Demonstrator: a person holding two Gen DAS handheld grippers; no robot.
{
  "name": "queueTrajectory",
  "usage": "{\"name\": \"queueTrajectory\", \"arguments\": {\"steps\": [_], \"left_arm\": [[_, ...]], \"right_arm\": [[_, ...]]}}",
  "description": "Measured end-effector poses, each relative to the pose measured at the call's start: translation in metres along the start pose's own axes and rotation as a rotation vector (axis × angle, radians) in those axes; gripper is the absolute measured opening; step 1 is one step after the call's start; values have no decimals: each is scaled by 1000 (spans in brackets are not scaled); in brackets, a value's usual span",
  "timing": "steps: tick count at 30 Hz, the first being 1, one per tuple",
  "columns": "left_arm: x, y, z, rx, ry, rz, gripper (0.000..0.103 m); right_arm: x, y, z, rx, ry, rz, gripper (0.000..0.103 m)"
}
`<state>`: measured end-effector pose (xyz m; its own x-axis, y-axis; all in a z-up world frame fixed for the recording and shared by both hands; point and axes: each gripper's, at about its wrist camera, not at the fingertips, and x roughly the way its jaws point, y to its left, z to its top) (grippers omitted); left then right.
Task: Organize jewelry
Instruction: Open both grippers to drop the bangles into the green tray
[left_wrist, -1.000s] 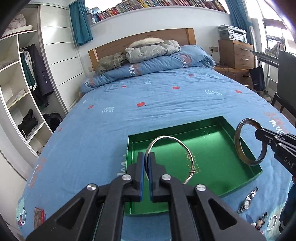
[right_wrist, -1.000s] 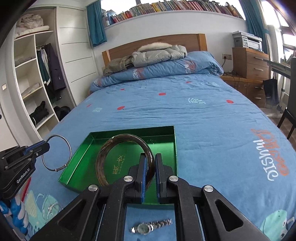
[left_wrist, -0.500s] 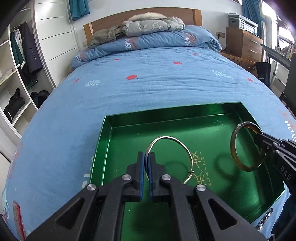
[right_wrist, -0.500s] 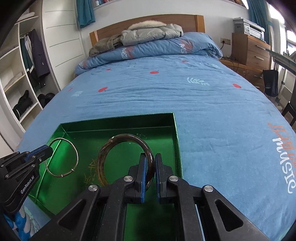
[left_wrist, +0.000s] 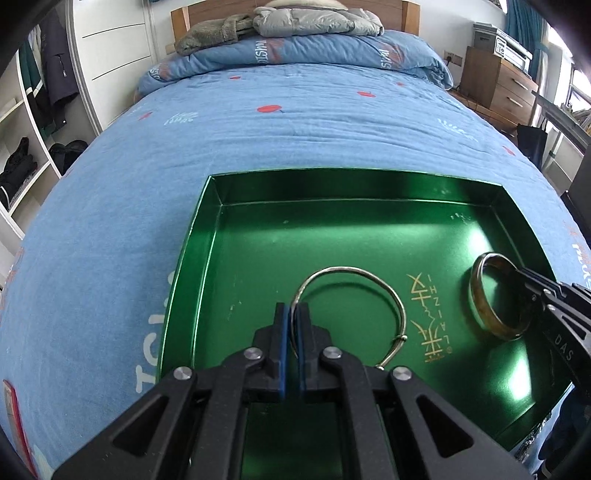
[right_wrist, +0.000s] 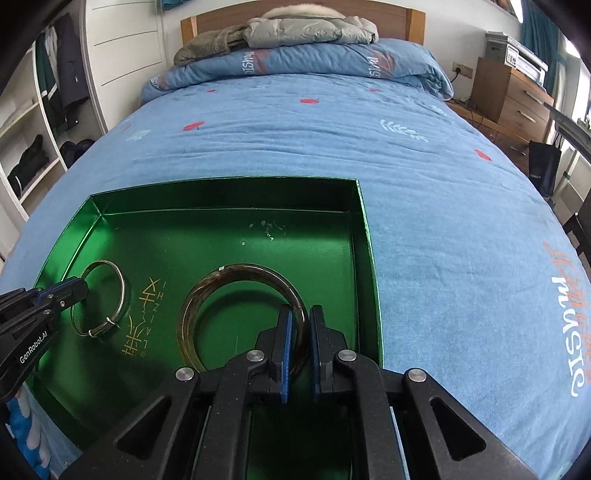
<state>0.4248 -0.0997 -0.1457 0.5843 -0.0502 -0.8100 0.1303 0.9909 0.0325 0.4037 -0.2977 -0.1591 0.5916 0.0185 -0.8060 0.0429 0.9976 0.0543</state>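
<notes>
A shallow green tray (left_wrist: 199, 236) (right_wrist: 365, 236) lies on the blue bedspread, with gold lettering on its floor. My left gripper (left_wrist: 292, 312) is shut on a thin silver bangle (left_wrist: 395, 299), held low over the tray's left half. That bangle (right_wrist: 120, 284) and the left gripper (right_wrist: 79, 288) also show at the left of the right wrist view. My right gripper (right_wrist: 299, 314) is shut on a thick brown bangle (right_wrist: 221, 275), low over the tray's right half. The left wrist view shows this brown bangle (left_wrist: 480, 302) pinched by the right gripper (left_wrist: 524, 277) near the tray floor.
The bed (left_wrist: 295, 122) stretches ahead with a folded quilt and jackets (right_wrist: 295, 33) at the headboard. An open wardrobe (left_wrist: 33, 122) stands on the left and a wooden nightstand (right_wrist: 513, 96) on the right. Small items lie off the tray's near right corner (left_wrist: 532, 439).
Both grippers have come down and forward over the tray, each still holding its bangle. The bangles now hang just above or at the tray floor, and the view tilts further downward.
</notes>
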Motion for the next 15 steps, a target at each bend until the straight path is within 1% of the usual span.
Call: {"name": "queueTrajectory", "arguments": {"steps": [1,3,5,7,8,9,12,15], "left_arm": [[-1,1,0,2,-1,-2,5],[-4,2,1,8,-9,-18,6],[-12,3,3,13,-23,-38,7],[-23,4,5,19,-40,-48,13],[-31,5,6,24,-53,-50,17],[-40,5,7,30,-69,-51,22],[-73,9,9,31,-116,-65,28],[-109,15,10,26,-170,-61,28]], "right_arm": [[0,-1,0,3,2,5,10],[-1,1,1,-4,7,16,16],[-6,3,2,-14,4,25,33],[-17,5,2,-9,-15,26,42],[-23,5,3,-2,-25,31,46],[-32,5,4,5,-37,38,47],[-61,8,6,2,-81,34,51],[-98,9,8,4,-131,36,53]]}}
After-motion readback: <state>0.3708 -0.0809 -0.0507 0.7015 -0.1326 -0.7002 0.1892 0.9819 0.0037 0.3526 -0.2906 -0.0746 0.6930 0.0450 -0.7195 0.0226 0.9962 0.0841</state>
